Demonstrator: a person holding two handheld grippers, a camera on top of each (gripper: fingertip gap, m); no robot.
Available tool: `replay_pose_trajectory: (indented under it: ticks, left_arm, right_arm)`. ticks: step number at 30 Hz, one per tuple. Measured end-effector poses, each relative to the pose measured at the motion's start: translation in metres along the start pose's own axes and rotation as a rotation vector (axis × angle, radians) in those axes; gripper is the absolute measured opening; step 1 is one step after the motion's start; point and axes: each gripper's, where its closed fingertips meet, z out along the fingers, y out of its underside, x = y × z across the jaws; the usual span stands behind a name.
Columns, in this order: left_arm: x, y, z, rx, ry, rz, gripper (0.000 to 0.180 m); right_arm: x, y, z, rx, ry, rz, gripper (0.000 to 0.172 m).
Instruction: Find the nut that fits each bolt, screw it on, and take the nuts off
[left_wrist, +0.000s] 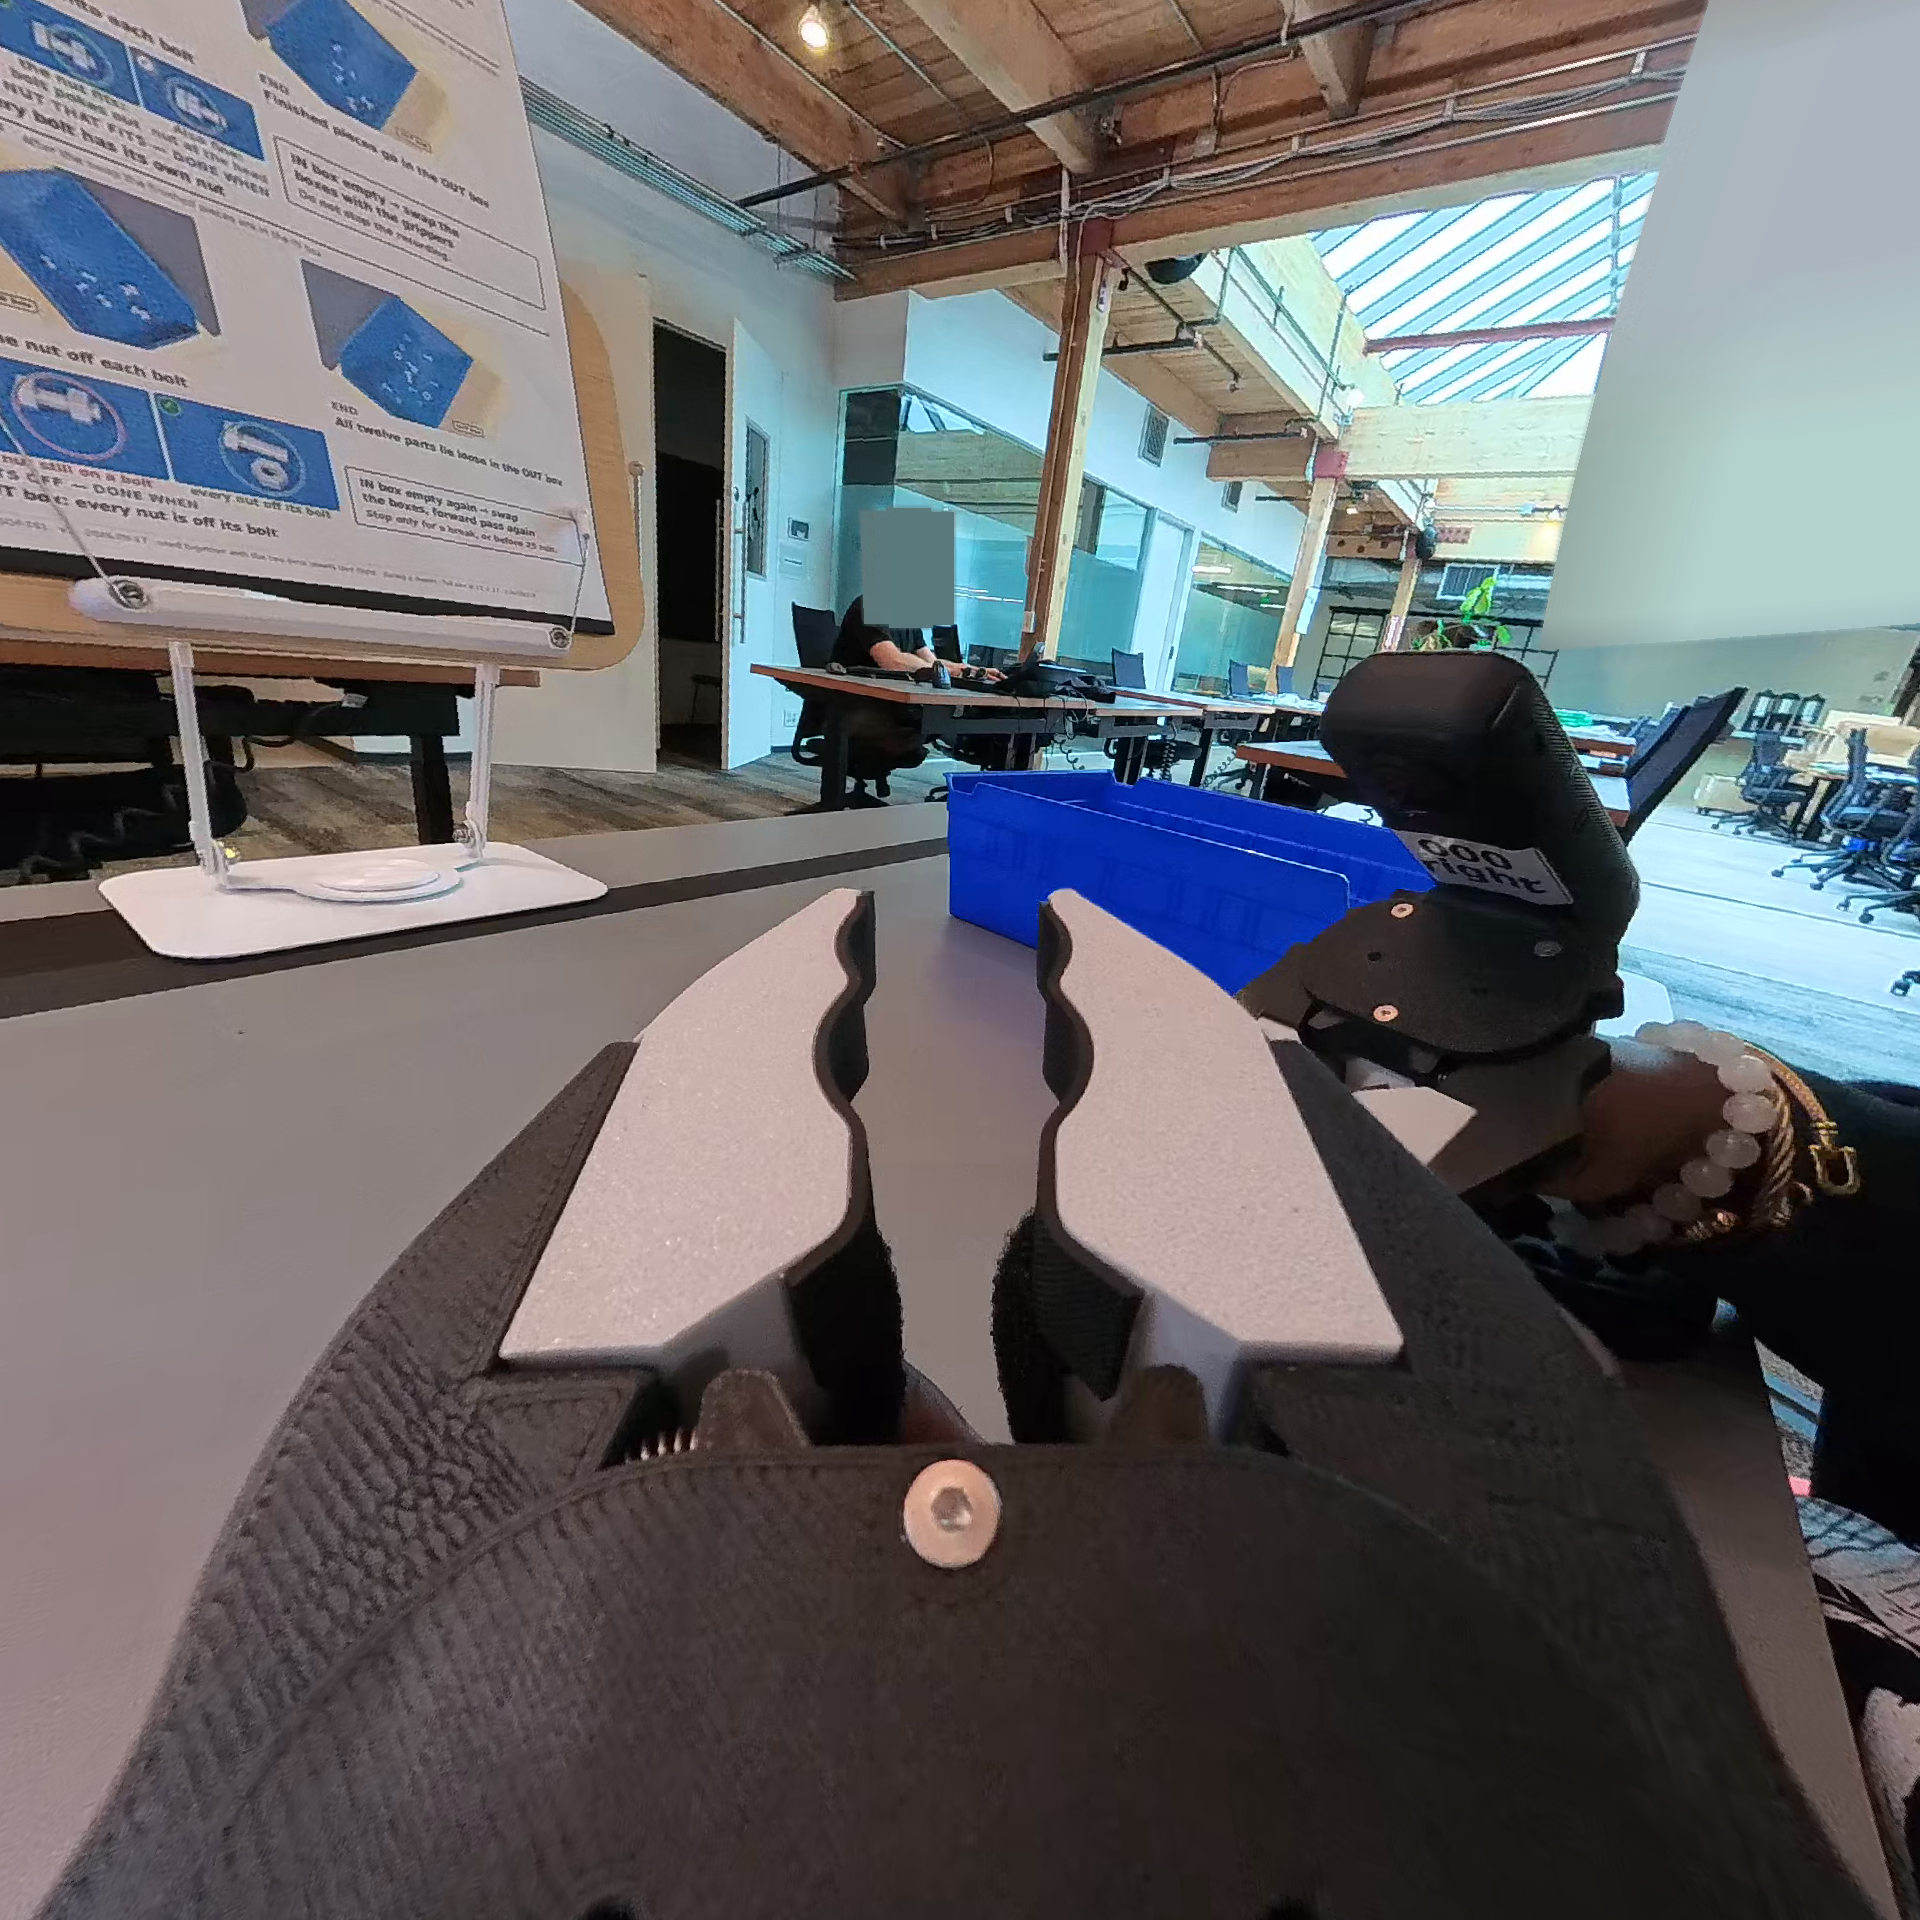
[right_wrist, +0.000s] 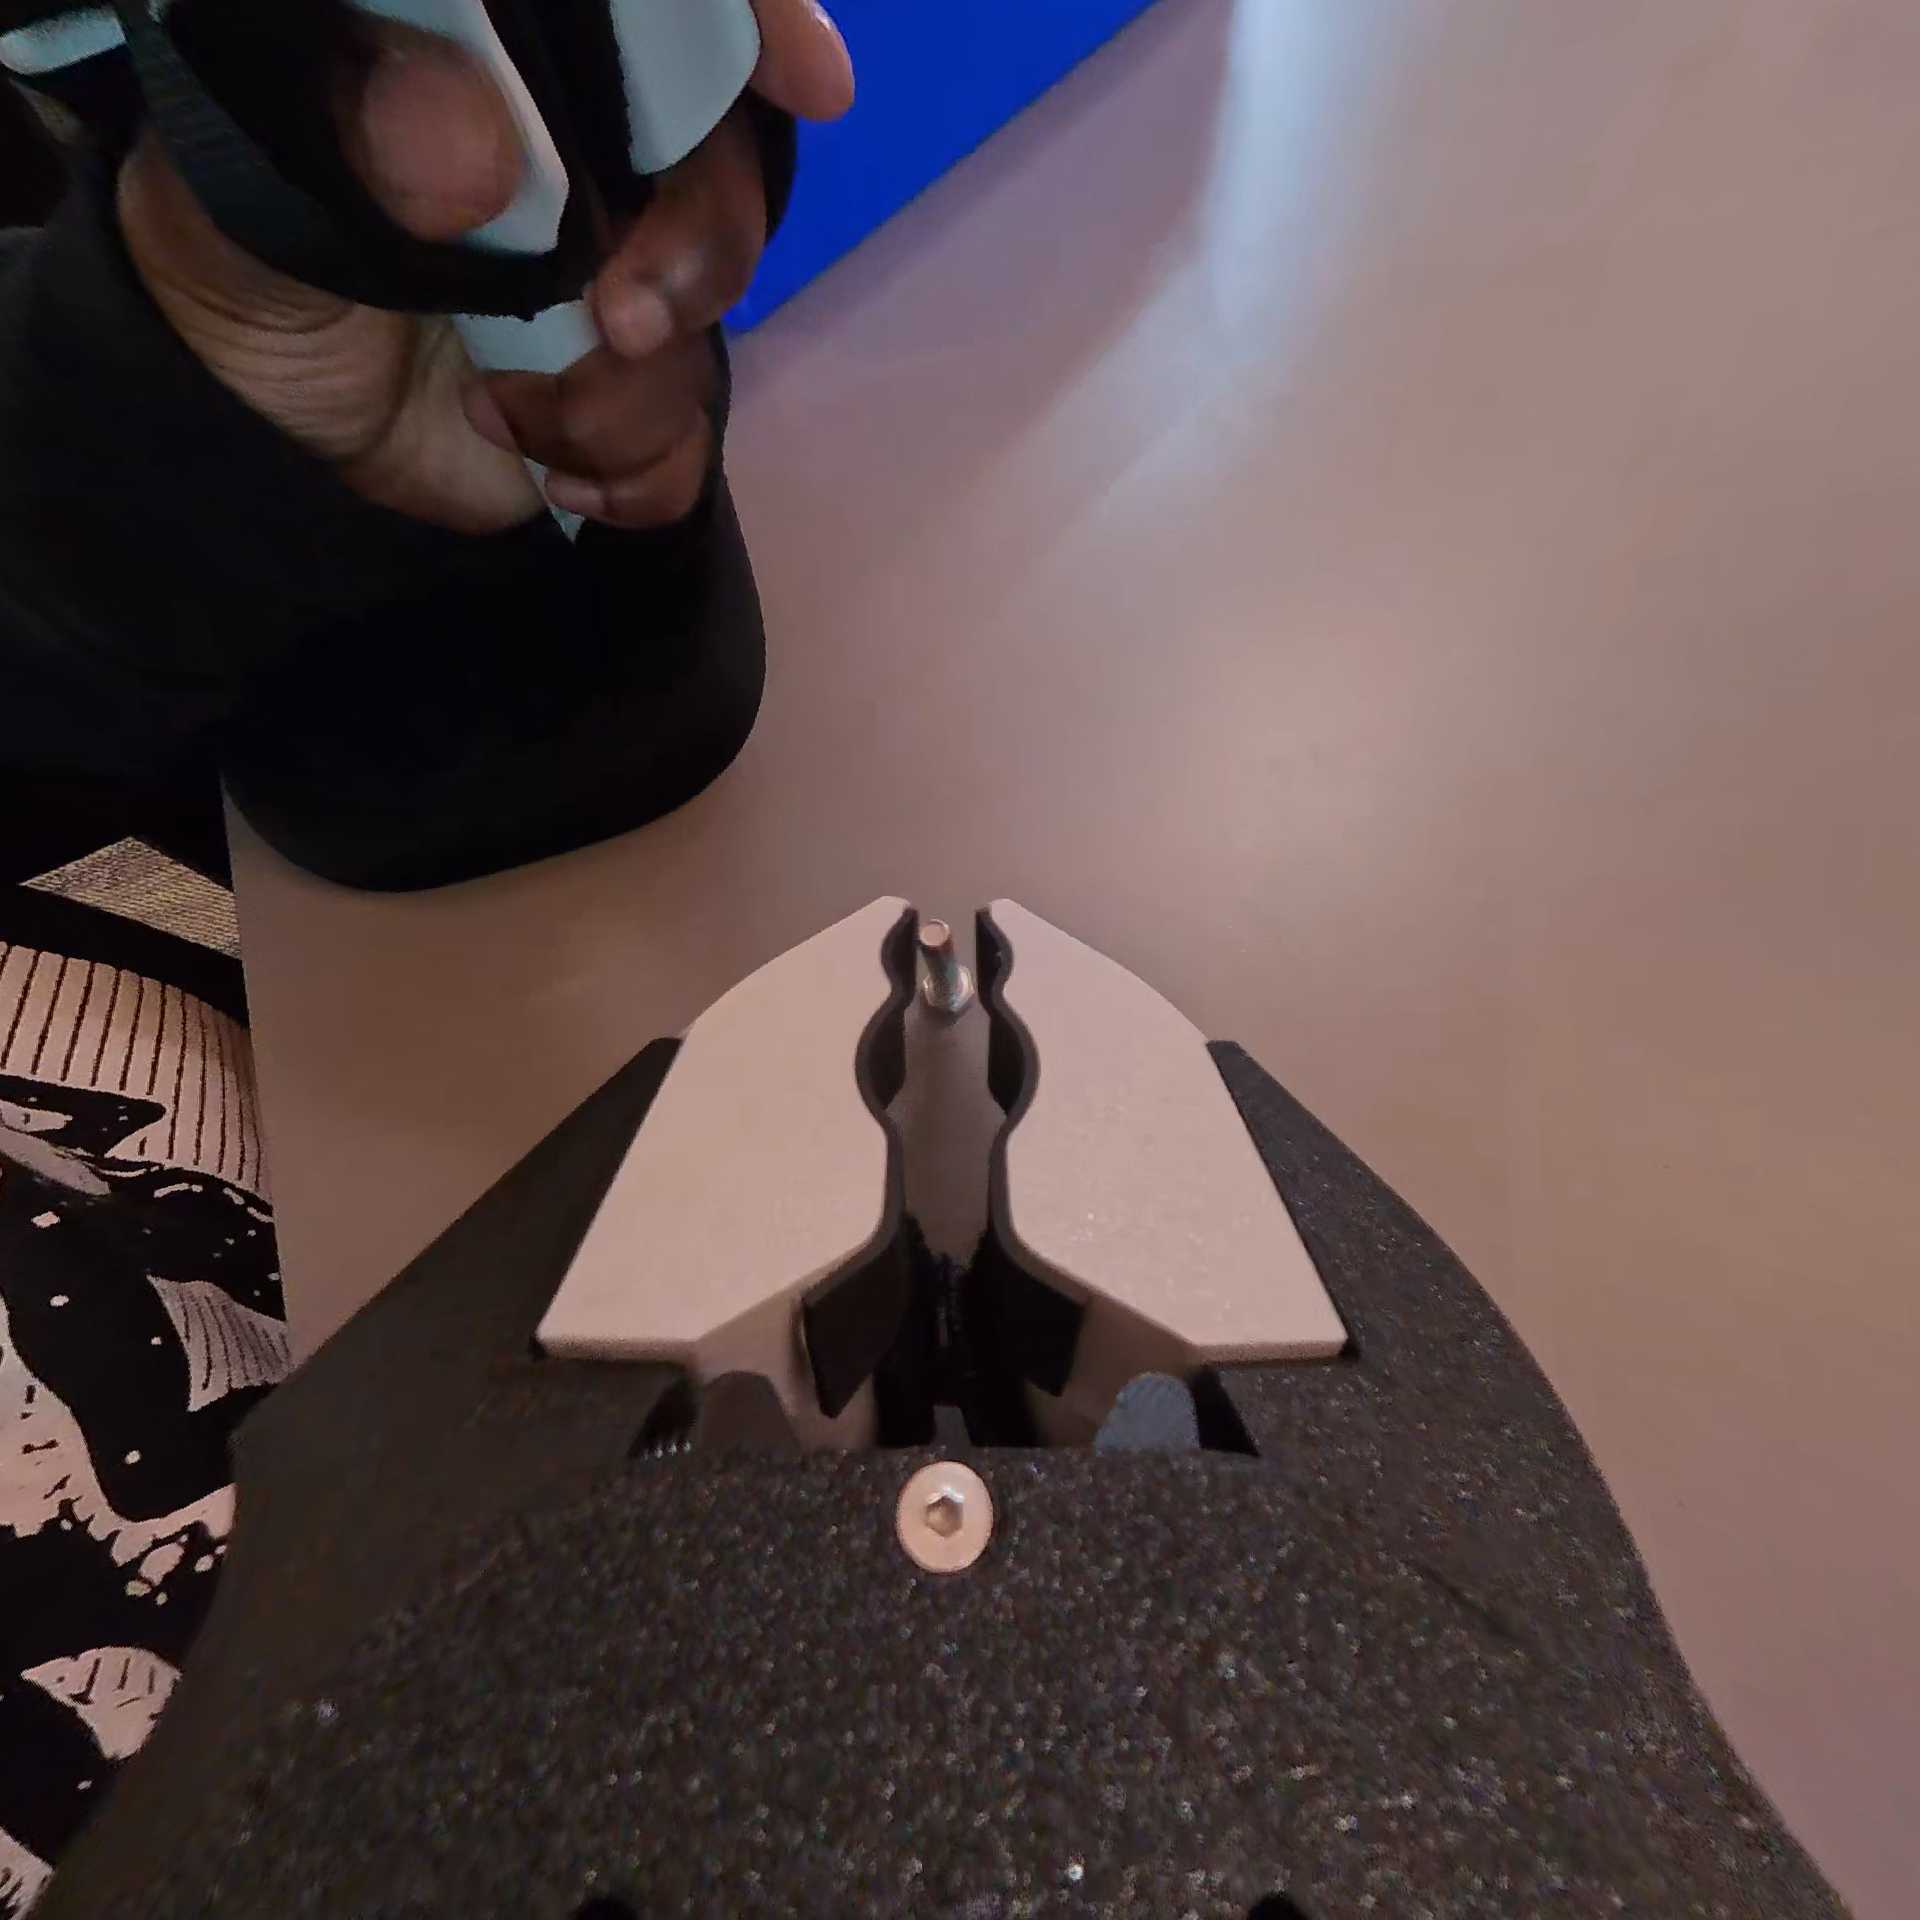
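Observation:
My right gripper (right_wrist: 943, 920) points down at the table (right_wrist: 1351, 727). A small silver bolt (right_wrist: 940, 971) with a hex part at its lower end stands between the fingertips. A thin gap shows on each side of it, so the pads do not press on it. My left gripper (left_wrist: 956, 914) is open and empty, level above the grey table (left_wrist: 312, 1143). A blue bin (left_wrist: 1143, 873) stands just ahead of it to the right. The right gripper's black body (left_wrist: 1455, 935) shows at the right of the left wrist view, its fingers hidden there.
A white stand with an instruction sheet (left_wrist: 312, 312) is at the back left of the table. A hand holding the left gripper's handle (right_wrist: 416, 260) and a black sleeve (right_wrist: 416, 675) fill the upper left of the right wrist view, with a blue bin corner (right_wrist: 914, 125) behind. About 12 cm separates my left fingertips from my right.

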Motion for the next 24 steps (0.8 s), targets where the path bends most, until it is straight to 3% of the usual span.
replay_pose_trajectory:
  ticks: [3, 9, 16, 19, 22, 24]
  left_arm:
    - [0.001, 0.001, 0.0, -0.006, 0.0, 0.012, 0.029]
    - [0.005, 0.005, 0.002, -0.044, 0.003, 0.058, 0.03]
    - [0.012, 0.005, -0.009, -0.192, 0.017, 0.104, 0.03]
    - [-0.004, -0.007, -0.039, -0.389, -0.048, 0.158, 0.03]
    - [-0.05, -0.022, -0.098, -0.723, -0.217, 0.2, 0.029]
    - [-0.08, -0.027, -0.146, -0.976, -0.317, 0.129, 0.027]
  right_arm:
    - [0.001, -0.004, -0.009, 0.031, 0.007, -0.007, 0.021]
    - [0.024, -0.013, -0.064, 0.263, 0.103, -0.002, 0.047]
    - [0.05, -0.011, -0.133, 0.608, 0.213, 0.025, 0.058]
    - [0.049, -0.012, -0.142, 0.681, 0.193, 0.039, 0.059]
    - [0.048, -0.013, -0.144, 0.706, 0.196, 0.029, 0.058]
    - [0.047, -0.013, -0.144, 0.708, 0.198, 0.022, 0.056]
